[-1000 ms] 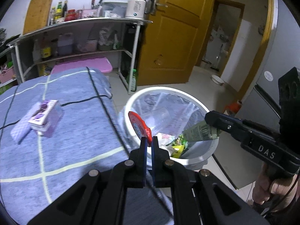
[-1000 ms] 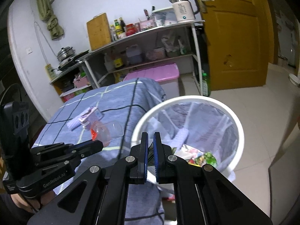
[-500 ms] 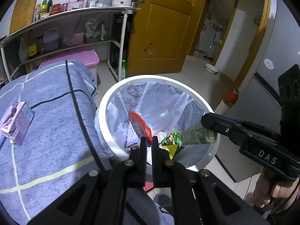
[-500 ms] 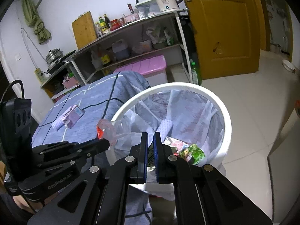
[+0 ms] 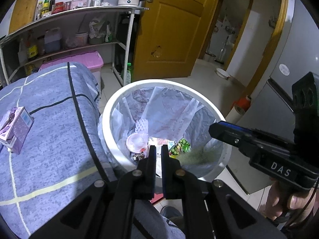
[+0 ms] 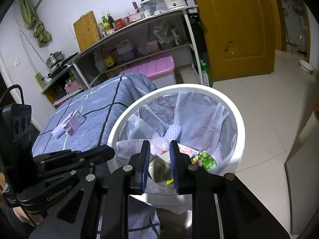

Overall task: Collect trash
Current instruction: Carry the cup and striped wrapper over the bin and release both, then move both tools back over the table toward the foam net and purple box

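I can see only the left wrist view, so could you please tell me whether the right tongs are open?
Observer: Yes, the right tongs stand open and grip nothing.
Operator: Thank you. What shows between them?
Observer: A dark green wrapper, over the bin. I cannot tell whether it lies in the bin or is in mid-air.
Operator: Is there anything to the left of the shelf?
Observer: A steel pot sits on a stove there.
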A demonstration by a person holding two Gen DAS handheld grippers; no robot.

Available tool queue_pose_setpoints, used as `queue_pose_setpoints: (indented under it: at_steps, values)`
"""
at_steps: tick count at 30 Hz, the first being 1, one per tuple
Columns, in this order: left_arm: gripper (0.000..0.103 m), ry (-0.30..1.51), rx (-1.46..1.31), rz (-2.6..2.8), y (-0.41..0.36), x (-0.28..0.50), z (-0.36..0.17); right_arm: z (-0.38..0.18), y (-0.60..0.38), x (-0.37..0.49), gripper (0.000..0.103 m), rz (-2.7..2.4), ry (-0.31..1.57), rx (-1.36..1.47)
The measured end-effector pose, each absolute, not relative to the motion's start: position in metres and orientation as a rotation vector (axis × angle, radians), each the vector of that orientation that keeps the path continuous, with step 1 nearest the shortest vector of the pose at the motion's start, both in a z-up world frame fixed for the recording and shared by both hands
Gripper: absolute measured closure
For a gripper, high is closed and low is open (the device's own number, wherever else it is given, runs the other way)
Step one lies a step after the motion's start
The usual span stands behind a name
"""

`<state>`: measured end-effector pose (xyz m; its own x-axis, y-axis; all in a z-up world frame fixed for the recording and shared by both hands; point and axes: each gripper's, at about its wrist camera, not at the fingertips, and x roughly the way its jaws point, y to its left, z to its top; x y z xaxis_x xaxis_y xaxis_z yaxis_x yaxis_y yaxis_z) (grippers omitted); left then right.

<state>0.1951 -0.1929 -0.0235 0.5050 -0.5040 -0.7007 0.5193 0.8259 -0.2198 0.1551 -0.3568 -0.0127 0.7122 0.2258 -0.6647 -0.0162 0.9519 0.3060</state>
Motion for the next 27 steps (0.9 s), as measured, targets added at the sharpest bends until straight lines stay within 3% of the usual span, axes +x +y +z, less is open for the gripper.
queue_pose_setpoints:
  at_steps: [7,22,27]
  values:
    - [0.098,0.815,-0.002,-0.596,-0.176,0.183,-0.013,-0.002,-0.352,0.147,0.075,0.140,0.748,0.282]
    - [0.098,0.750,-0.046,-0.490,-0.115,0.140,0.010,0.020,-0.304,0.114,0.073,0.233,0.723,0.232]
    - [0.098,0.742,-0.065,-0.452,-0.092,0.129,0.010,0.021,-0.281,0.108,0.060,0.278,0.728,0.211]
